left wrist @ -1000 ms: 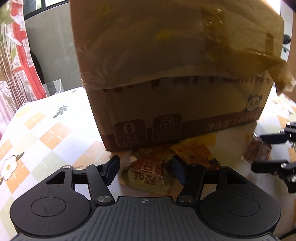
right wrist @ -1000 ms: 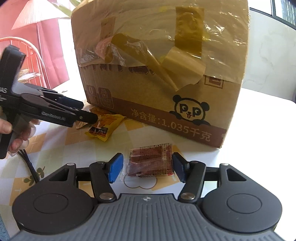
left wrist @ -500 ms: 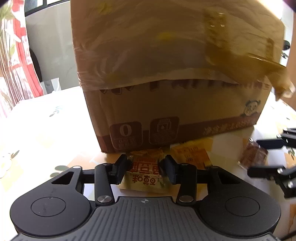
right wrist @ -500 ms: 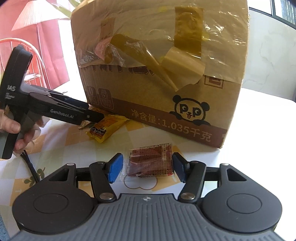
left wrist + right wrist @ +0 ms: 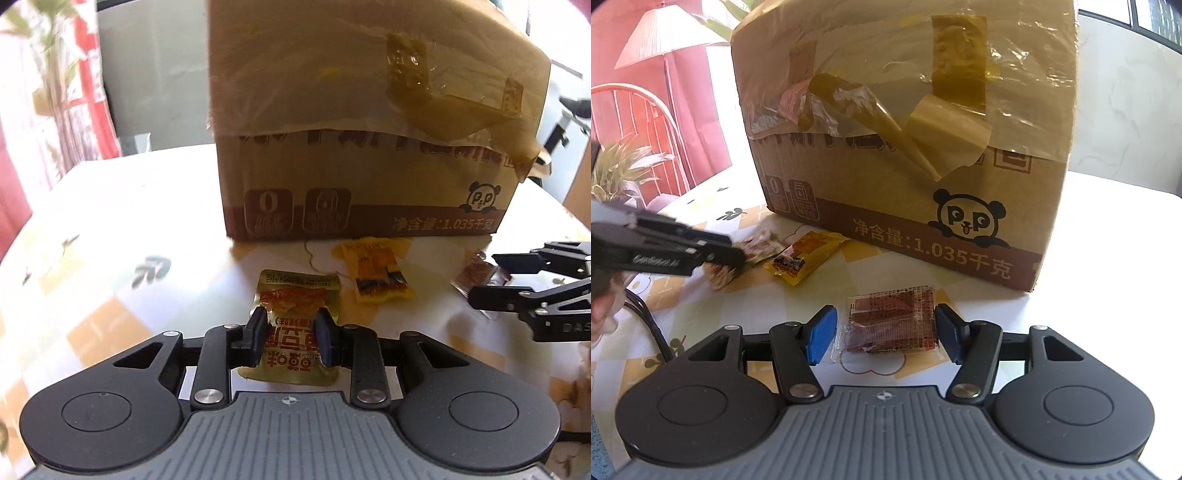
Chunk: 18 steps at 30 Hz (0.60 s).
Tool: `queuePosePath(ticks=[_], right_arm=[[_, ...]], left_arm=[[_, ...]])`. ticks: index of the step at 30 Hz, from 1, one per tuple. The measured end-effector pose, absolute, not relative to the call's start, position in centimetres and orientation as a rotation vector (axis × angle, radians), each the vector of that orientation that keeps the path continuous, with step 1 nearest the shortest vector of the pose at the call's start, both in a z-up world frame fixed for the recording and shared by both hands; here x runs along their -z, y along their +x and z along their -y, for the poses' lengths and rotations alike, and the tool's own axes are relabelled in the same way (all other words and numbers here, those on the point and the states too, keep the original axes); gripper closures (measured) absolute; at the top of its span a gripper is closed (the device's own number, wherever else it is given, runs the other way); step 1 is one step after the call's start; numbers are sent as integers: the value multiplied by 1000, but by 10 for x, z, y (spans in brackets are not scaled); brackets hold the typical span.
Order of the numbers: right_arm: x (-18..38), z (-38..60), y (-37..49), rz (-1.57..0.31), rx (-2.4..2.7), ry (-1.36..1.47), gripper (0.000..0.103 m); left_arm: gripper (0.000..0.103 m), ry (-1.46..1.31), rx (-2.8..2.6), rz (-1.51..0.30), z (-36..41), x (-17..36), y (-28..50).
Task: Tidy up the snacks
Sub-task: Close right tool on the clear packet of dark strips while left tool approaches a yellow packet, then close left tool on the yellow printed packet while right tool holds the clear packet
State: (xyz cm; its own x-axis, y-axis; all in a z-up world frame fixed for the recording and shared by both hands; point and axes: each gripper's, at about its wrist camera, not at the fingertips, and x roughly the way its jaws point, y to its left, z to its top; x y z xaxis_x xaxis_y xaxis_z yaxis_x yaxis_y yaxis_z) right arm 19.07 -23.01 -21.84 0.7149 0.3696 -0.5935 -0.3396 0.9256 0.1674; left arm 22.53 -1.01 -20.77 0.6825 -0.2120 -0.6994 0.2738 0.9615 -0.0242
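My left gripper [image 5: 291, 338] is shut on a gold snack packet with red lettering [image 5: 295, 295] and holds it in front of the taped cardboard box [image 5: 369, 147]. A yellow-orange snack packet [image 5: 376, 275] lies on the table near the box; it also shows in the right wrist view [image 5: 803, 258]. My right gripper [image 5: 882, 334] is open, its fingers on either side of a clear packet of dark red snack [image 5: 890, 319] lying flat on the table. The left gripper [image 5: 727, 254] shows blurred at the left of the right wrist view.
The box [image 5: 905, 129] has loose peeling tape and a panda logo. The table [image 5: 129, 221] has a checked floral cloth. A red chair [image 5: 635, 122] and a plant [image 5: 624, 166] stand at the left. A black cable [image 5: 650, 325] lies on the table.
My left gripper shut on the gold packet and pulled it back away from the box. The right gripper stayed open around the dark red packet.
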Motion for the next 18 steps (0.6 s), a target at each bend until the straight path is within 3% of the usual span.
queuePosePath(ticks=[5, 7, 9, 18], right_arm=[[218, 231, 190, -666, -396, 53, 42], [218, 230, 188, -665, -396, 55, 42], [218, 231, 188, -665, -398, 58, 42], [218, 232, 187, -662, -400, 73, 42]], left_arm=[[69, 43, 228, -757, 11, 210, 210], [53, 20, 231, -757, 10, 209, 207], [47, 11, 237, -762, 9, 209, 206], [46, 84, 203, -759, 13, 216, 205]])
